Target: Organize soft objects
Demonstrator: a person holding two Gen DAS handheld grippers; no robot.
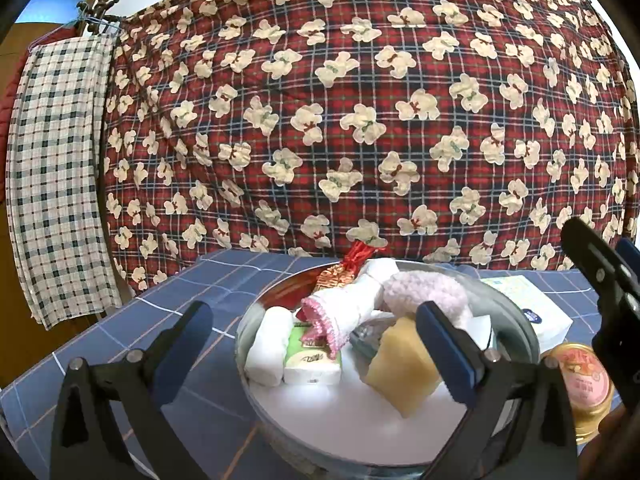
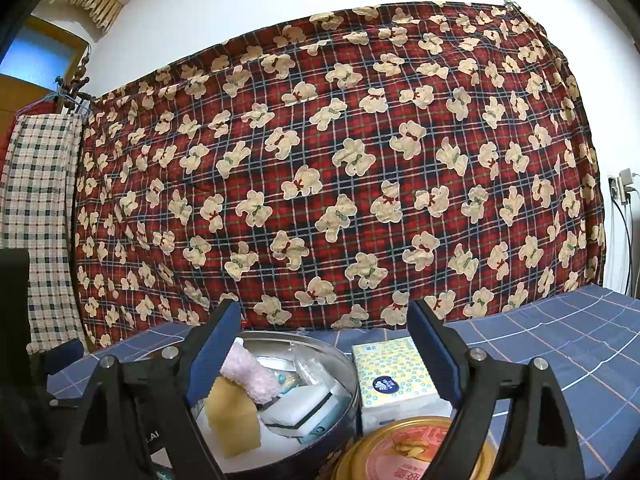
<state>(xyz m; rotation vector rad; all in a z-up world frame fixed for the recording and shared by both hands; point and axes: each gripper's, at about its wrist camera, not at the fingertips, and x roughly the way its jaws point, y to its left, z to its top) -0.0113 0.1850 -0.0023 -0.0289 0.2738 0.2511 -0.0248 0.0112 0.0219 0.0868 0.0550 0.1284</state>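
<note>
A round metal tin (image 1: 516, 320) on the blue checked tablecloth holds soft things: a yellow sponge (image 1: 400, 368), a pink fluffy sock (image 1: 424, 292), a white sock with pink trim (image 1: 344, 312), a white roll (image 1: 268, 344), a green-white tissue pack (image 1: 312, 360) and a red-gold pouch (image 1: 340, 272). My left gripper (image 1: 316, 344) hovers open over the tin, nothing between its fingers. My right gripper (image 2: 324, 356) is open above the tin's right rim (image 2: 352, 376), its fingers empty; the sponge (image 2: 232, 412) and pink sock (image 2: 248, 372) lie below. The right gripper (image 1: 600, 280) also shows at the left wrist view's right edge.
A tissue box (image 2: 396, 376) lies right of the tin. A gold-rimmed round lid (image 2: 416, 448) sits in front of it, seen too as the lid (image 1: 580, 380). A red bear-print quilt (image 1: 360, 120) hangs behind the table. A checked cloth (image 1: 56, 176) hangs at left.
</note>
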